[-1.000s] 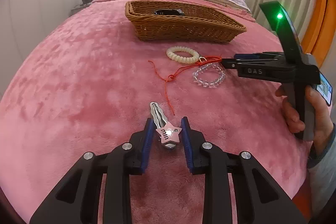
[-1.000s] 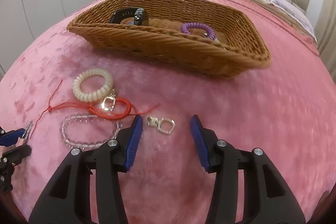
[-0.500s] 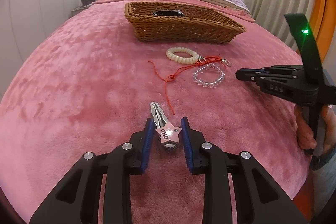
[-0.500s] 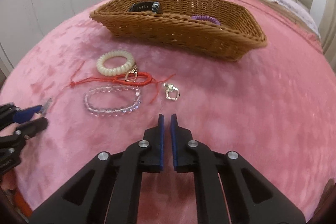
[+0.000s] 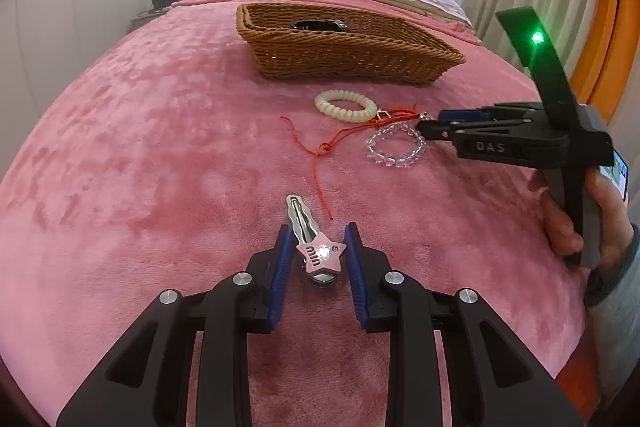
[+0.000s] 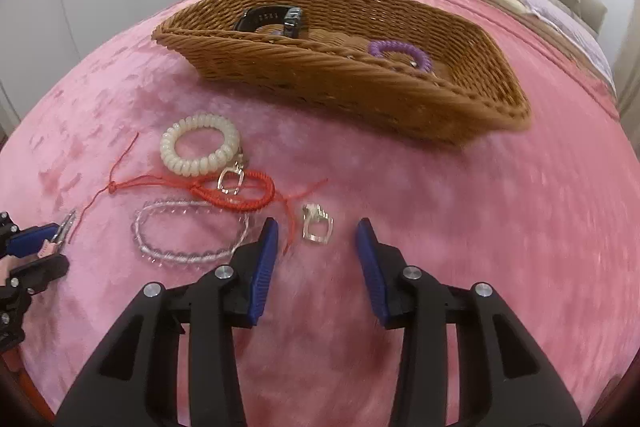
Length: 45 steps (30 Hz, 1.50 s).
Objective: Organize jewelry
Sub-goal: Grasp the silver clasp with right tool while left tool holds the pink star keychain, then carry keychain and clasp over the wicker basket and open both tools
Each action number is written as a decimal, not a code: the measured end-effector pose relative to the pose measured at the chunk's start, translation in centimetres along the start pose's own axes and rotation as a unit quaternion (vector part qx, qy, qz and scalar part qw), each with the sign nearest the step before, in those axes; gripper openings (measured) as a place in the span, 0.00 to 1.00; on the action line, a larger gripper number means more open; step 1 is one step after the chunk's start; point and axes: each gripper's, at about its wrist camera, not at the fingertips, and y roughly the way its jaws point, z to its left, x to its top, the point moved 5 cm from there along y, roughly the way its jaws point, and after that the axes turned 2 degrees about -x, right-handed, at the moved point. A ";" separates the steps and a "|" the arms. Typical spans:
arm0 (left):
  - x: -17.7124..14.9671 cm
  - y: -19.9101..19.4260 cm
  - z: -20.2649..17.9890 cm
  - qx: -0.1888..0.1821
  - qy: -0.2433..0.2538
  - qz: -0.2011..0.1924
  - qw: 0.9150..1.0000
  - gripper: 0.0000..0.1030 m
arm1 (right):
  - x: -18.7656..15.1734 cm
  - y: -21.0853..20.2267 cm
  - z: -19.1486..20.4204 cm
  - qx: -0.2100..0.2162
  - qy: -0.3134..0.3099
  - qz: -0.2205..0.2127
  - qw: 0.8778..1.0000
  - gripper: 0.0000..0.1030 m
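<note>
- Pink blanket covers the bed, and all the jewelry lies on it or in the basket at the far side; you are midway through moving pieces into that basket.
- One basket: inside it you have one black watch and one purple coil band, so two pieces look done.
- One white coil band lies on the blanket in front of the basket, touching a clasp on the red cord.
- One red cord bracelet lies between the white coil and the clear beads, its loose ends trailing to both sides.
- One clear bead bracelet lies just left of your right gripper's left finger.
- One star hair clip is nearest you on the left; your left gripper is closed on it by its star end, low over the blanket.
- One small metal clasp lies loose ahead of your right gripper; its jaws are opening, nothing pressed, with the clasp just beyond the tips.
- Next, I judge: advance the right tips around the clasp, keeping clear of the red cord end beside it, then close.
- Five pieces remain outside, counting the clip you hold.
</note>
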 end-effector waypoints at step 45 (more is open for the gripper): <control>13.5 -4.3 -2.1 -0.029 0.018 -0.137 0.990 0.21 | 5.6 -12.7 -0.8 0.005 0.058 -0.186 0.981 0.14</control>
